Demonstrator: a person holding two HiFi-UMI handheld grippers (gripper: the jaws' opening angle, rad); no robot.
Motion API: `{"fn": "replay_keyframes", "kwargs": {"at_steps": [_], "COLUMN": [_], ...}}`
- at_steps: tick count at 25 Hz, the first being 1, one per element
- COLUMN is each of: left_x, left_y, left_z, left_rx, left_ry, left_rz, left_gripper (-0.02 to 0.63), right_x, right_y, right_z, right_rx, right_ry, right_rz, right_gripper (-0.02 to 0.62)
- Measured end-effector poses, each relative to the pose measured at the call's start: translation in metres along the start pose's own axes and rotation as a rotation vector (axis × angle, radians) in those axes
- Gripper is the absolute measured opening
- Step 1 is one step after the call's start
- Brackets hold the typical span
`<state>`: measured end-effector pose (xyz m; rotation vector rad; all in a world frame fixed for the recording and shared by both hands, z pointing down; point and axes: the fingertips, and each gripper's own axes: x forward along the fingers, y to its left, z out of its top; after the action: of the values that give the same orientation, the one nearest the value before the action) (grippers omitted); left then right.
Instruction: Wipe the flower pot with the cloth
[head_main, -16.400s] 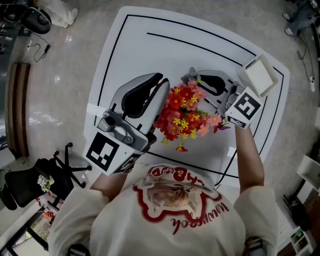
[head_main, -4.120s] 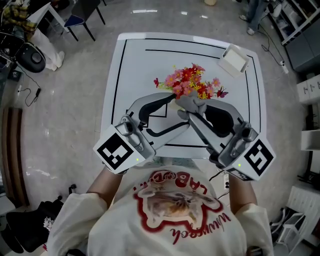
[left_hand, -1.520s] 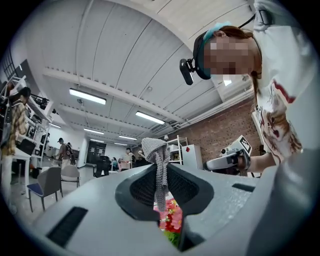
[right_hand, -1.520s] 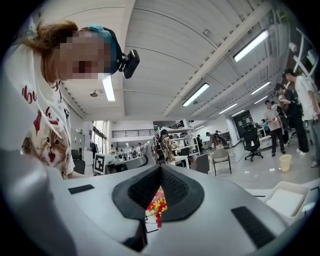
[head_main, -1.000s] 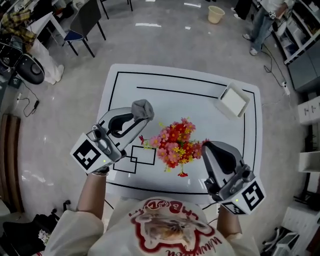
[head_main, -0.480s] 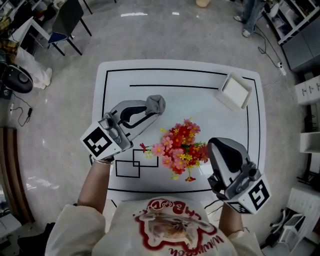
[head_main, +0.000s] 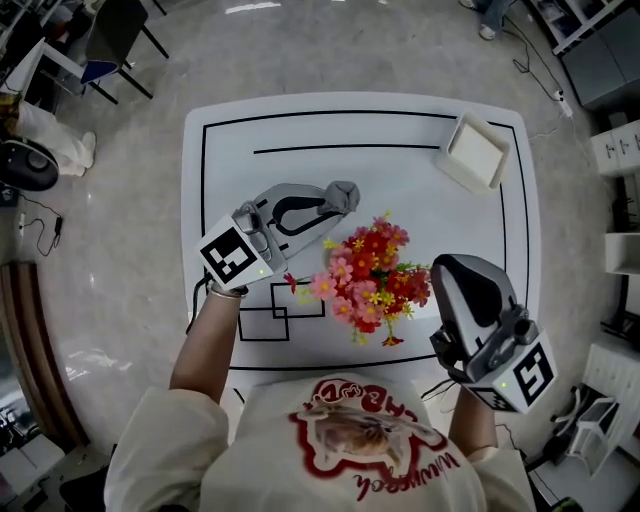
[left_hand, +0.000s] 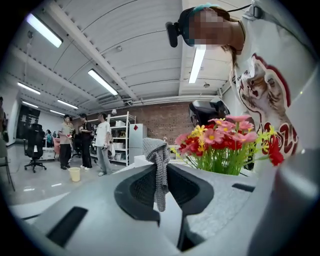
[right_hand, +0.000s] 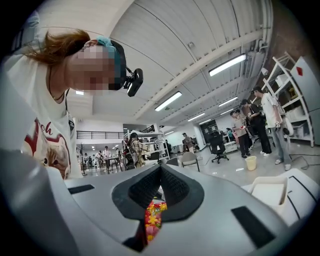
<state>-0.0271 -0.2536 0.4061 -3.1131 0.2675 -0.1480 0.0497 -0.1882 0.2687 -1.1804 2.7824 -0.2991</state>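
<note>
A bunch of red, pink and yellow flowers (head_main: 370, 275) stands mid-table; its pot is hidden beneath the blooms. My left gripper (head_main: 335, 200) is shut on a grey knitted cloth (head_main: 344, 194), just up-left of the flowers and close to them. In the left gripper view the cloth (left_hand: 158, 152) hangs from the closed tips of the left gripper (left_hand: 159, 162), with the flowers (left_hand: 225, 145) to the right. My right gripper (head_main: 442, 268) sits right of the bunch, jaws shut and holding nothing. In the right gripper view the tips of the right gripper (right_hand: 161, 169) meet, and flowers (right_hand: 152, 220) show below them.
The white table (head_main: 215, 190) carries black line markings. A white square tray (head_main: 475, 152) sits at its far right corner, also seen as the tray (right_hand: 270, 191) in the right gripper view. Chairs (head_main: 110, 40) and shelving stand on the floor around; people stand far off.
My left gripper has carried the cloth down and rightwards, closer to the flowers. The right gripper has stayed beside the bunch.
</note>
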Motion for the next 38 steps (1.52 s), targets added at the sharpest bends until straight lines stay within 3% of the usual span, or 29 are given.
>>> {"fn": "replay_keyframes", "kwargs": {"at_steps": [16, 28, 38], "left_x": [0.02, 0.021, 0.014], "left_y": [-0.031, -0.036, -0.036], "left_z": [-0.042, -0.053, -0.057], "left_rx": [-0.003, 0.028, 0.018], "left_ry": [0.112, 0.19, 0.209], "left_rz": [-0.157, -0.203, -0.175], "left_gripper": [0.053, 0.053, 0.052], "right_x": [-0.005, -0.005, -0.007], "right_y": [-0.01, -0.009, -0.008], "right_z": [-0.004, -0.002, -0.001], "right_rx": [0.009, 0.018, 0.011], "right_ry": [0.001, -0.007, -0.004], "right_rz": [-0.038, -0.028, -0.022], "right_gripper": [-0.002, 0.0, -0.002]}}
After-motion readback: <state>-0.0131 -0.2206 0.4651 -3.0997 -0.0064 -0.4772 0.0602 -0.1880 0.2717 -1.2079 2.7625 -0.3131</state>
